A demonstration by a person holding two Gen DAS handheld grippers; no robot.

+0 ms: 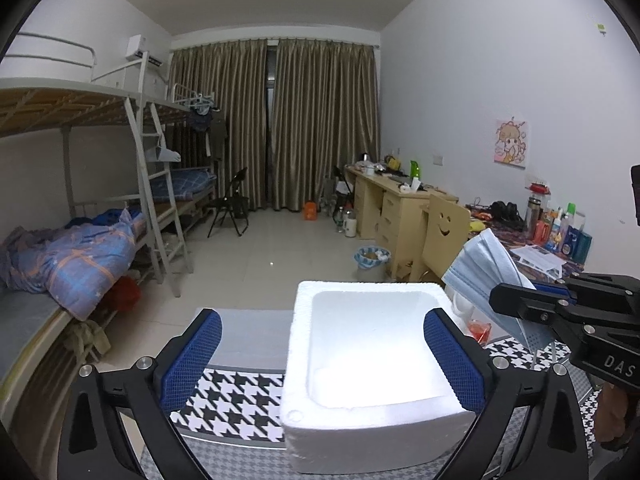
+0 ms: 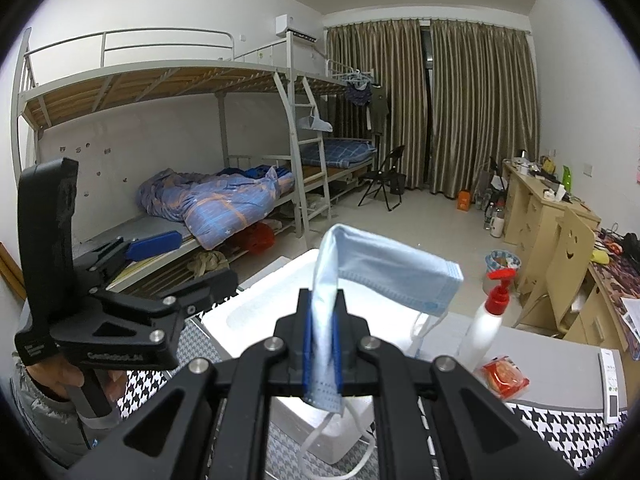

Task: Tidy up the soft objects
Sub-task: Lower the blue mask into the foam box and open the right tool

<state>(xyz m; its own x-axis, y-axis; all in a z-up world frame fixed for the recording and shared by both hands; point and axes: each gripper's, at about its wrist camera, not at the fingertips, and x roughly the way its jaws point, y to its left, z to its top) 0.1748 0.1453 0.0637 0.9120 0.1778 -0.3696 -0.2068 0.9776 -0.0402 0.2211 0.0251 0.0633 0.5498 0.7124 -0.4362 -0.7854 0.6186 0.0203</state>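
Note:
A light blue face mask [image 2: 392,276] hangs folded from my right gripper [image 2: 323,300], whose blue pads are shut on one end of it; its ear loops dangle below. In the left wrist view the same mask [image 1: 484,272] and right gripper [image 1: 516,300] sit just right of the white foam box [image 1: 360,292]. My left gripper [image 1: 322,320] is open wide with nothing between its fingers, straddling the box's empty hollow from above. From the right wrist view the left gripper [image 2: 184,264] stands left of the box [image 2: 272,292], held by a hand.
The box rests on a houndstooth cloth [image 1: 236,400]. A white pump bottle with a red top [image 2: 490,320] and a red packet [image 2: 505,376] stand right of the box. Bunk beds line the left wall; a desk and a smiley chair [image 1: 444,236] line the right.

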